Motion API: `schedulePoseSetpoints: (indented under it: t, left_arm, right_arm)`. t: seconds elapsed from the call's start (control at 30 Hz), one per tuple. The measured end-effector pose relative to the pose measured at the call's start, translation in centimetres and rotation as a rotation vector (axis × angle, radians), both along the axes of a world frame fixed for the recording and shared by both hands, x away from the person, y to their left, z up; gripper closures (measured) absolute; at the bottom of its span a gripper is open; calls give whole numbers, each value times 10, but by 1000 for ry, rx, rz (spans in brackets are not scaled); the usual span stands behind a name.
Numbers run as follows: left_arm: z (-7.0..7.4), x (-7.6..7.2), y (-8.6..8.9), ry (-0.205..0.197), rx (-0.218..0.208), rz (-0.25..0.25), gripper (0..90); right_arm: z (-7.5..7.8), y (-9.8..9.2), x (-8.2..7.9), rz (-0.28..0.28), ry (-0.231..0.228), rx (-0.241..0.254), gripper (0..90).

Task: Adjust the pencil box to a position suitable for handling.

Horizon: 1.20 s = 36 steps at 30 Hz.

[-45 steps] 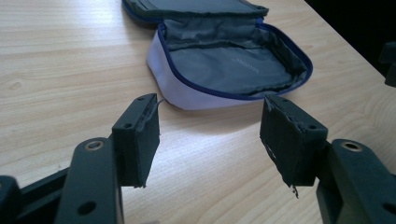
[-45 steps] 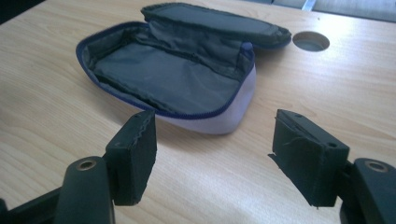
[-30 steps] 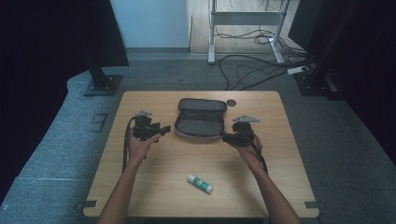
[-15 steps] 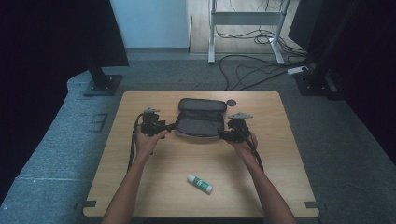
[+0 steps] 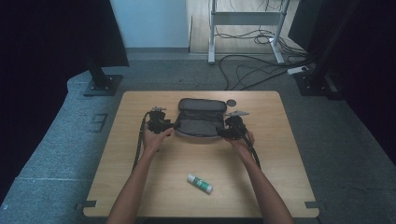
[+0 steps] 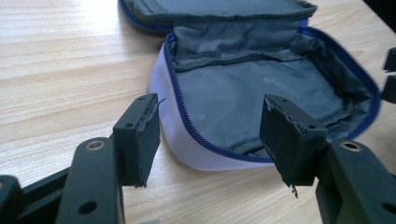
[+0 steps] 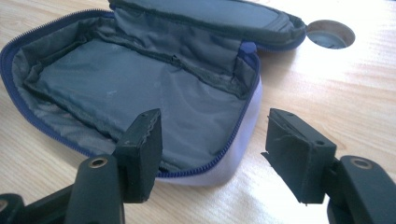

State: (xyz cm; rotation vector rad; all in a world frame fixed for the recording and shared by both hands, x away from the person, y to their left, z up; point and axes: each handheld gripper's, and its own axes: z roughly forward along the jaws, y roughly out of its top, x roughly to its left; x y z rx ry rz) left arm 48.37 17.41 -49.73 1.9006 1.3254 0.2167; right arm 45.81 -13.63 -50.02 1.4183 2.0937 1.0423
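Note:
A grey zip case (image 5: 200, 122) with a blue zipper lies open in the middle of the wooden table (image 5: 280, 158), its lid folded back. My left gripper (image 5: 172, 127) is at the case's left end, and in the left gripper view it (image 6: 212, 105) stands open astride the near rim of the case (image 6: 243, 93), not touching it. At the right end is my right gripper (image 5: 223, 131). In the right gripper view its (image 7: 217, 119) jaws have just been closing, with the case's (image 7: 140, 88) rim between them, but the pads do not press on it.
A white and green glue stick (image 5: 200, 183) lies on the table nearer the person, between the forearms. A round cable hole (image 5: 231, 102) sits just behind the case's right end. Cables trail from both grippers along the arms.
Both hands have moved inward and slightly down to the two ends of the case. The left gripper has come in from the left by more. The case and glue stick have not moved.

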Motion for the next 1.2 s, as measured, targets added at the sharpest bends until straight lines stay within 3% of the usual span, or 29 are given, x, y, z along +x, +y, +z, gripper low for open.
schedulePoseSetpoints:
  t: [0.2, 0.4, 0.53, 0.77, 1.03, 1.2]
  left_arm:
    - [-5, 7, -9, 18, 15, -7, 380]
    - [-10, 14, -12, 31, 41, 6, 384]
    - [-18, 17, -10, 63, 68, 17, 390]
    - [-25, 18, -9, 79, 71, 21, 409]
    - [-30, 19, -11, 94, 60, 4, 478]
    - [-34, 19, -15, 94, 85, -1, 573]
  right_arm:
    - [-9, 4, 6, -12, 1, -36, 376]
    - [-19, -1, 15, -44, 23, -22, 391]
    - [-27, -5, 19, -57, 44, -17, 403]
    - [-30, -2, 20, -53, 55, -20, 453]
    - [-39, 2, 22, -48, 91, -18, 505]
    - [-39, 3, 23, -44, 90, -20, 561]
